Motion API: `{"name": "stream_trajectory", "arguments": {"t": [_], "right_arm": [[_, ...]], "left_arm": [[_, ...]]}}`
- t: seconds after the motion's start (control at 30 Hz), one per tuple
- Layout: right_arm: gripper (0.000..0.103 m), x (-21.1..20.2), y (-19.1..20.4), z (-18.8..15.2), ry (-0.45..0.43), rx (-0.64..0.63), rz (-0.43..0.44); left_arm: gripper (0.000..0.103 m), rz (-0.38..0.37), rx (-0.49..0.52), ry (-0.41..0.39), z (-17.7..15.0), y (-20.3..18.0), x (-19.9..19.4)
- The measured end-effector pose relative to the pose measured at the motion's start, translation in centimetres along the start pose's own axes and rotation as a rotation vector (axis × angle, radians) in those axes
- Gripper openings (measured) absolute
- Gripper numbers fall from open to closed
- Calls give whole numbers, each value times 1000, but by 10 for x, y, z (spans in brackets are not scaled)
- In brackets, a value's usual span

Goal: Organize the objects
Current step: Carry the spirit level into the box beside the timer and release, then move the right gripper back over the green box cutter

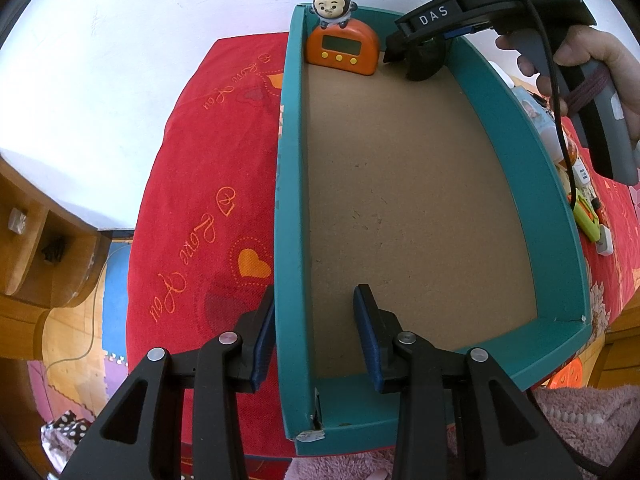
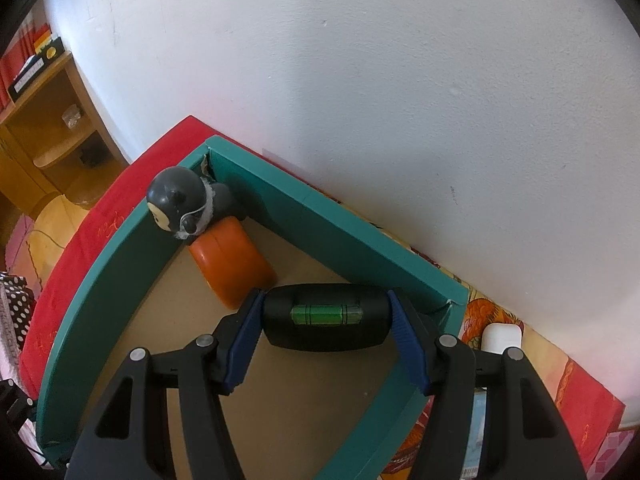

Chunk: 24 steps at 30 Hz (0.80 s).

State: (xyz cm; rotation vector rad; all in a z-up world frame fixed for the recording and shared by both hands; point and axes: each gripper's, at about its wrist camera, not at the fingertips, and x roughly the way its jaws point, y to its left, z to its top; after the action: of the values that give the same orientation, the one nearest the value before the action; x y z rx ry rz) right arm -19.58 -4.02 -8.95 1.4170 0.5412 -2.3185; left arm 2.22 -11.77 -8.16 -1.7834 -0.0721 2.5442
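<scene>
Two grippers over teal box. Left gripper clamped on box's side wall; right gripper clasped around black level, beside orange timer in far corner.

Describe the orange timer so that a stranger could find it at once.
Look in the teal tray on the red cloth. In its far left corner stands the timer: orange, with three yellow buttons and a monkey figure on top, unlike the black level beside it.

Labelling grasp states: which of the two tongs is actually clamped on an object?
The right tongs: their pads pinch the black level over the teal box. The left tongs only straddle its wall.
</scene>
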Motion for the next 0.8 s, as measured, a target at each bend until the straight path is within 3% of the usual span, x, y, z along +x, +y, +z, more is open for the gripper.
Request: {"name": "stream_trajectory", "arguments": {"t": [0.3, 0.8], "right_arm": [[68, -11, -3, -4, -25, 18, 14], [78, -90, -29, -42, -157, 121, 96]], "left_arm": [[37, 0, 0, 0, 0, 0, 0], [37, -3, 2, -1, 0, 0, 0]]}}
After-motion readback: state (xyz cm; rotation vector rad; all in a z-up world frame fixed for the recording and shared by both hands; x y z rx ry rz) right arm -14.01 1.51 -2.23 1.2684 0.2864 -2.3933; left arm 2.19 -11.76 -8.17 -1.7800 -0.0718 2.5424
